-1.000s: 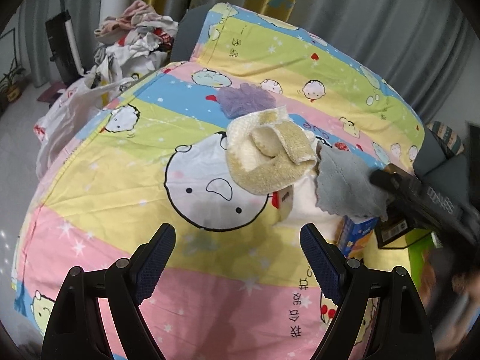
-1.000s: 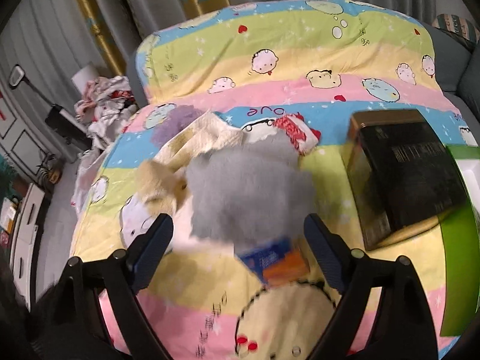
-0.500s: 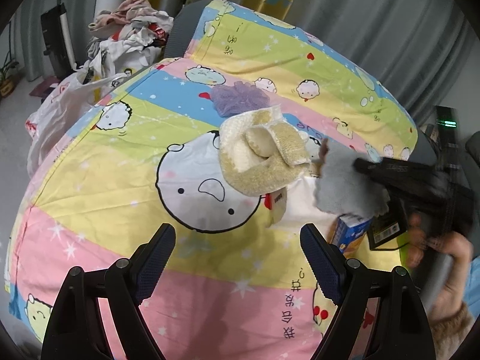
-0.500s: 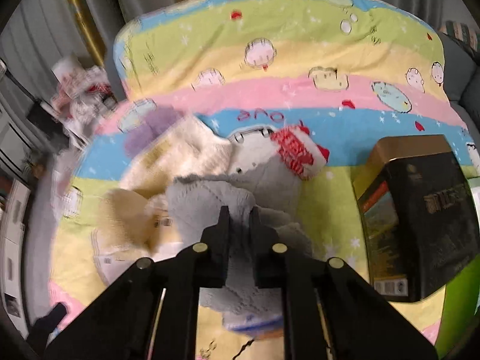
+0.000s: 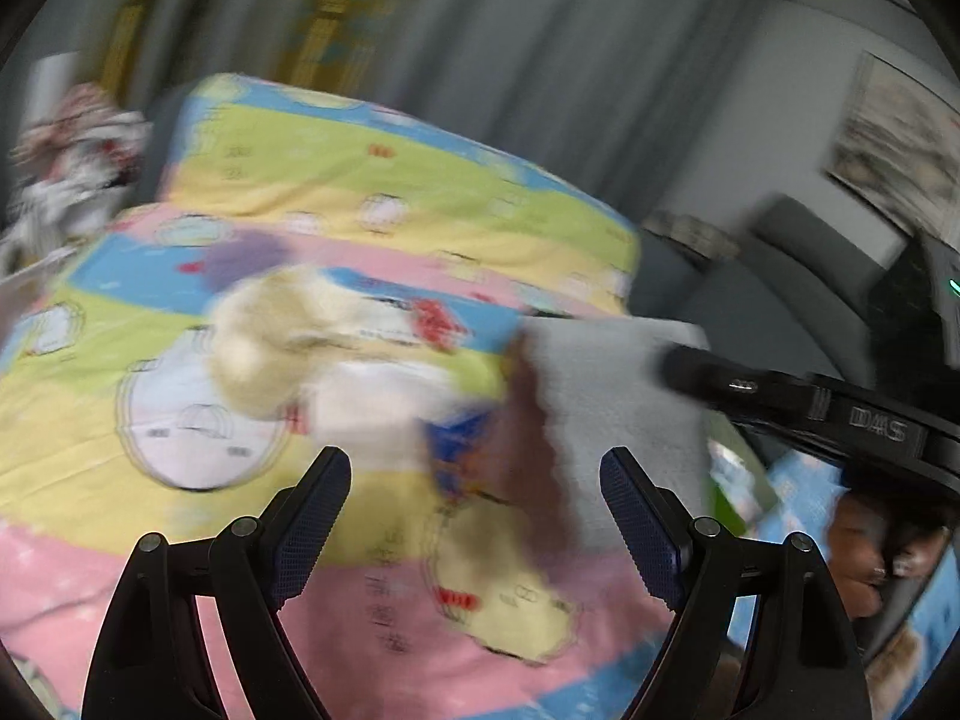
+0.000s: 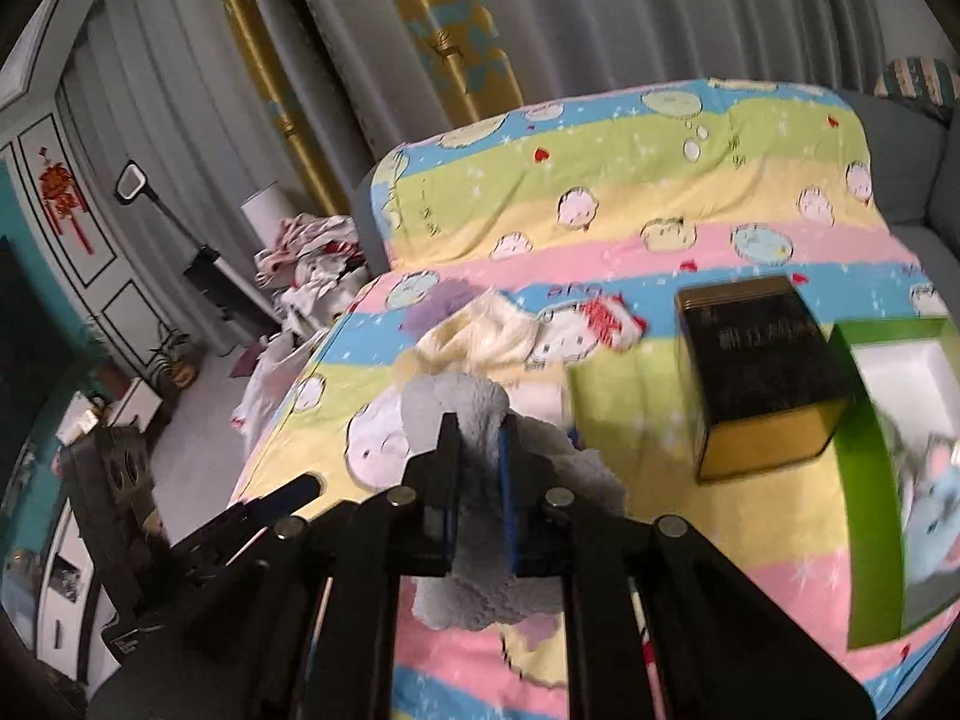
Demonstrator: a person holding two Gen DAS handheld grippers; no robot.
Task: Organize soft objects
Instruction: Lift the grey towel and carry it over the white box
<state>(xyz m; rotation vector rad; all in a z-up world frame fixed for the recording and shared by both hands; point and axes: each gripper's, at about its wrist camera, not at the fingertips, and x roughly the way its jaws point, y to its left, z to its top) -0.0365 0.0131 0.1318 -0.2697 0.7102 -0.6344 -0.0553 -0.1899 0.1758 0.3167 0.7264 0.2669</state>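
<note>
Fuzzy grey cloth (image 6: pixel 474 414) between right gripper (image 6: pixel 478 468) jaws

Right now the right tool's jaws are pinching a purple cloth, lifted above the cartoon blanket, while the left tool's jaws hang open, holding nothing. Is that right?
Not quite: the cloth pinched by the right tool is grey, not purple, as the right wrist view shows. The rest holds: it is lifted above the blanket, and the left tool is open, holding nothing.

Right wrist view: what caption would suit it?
Right gripper lifts a grey cloth above the cartoon blanket.
</note>
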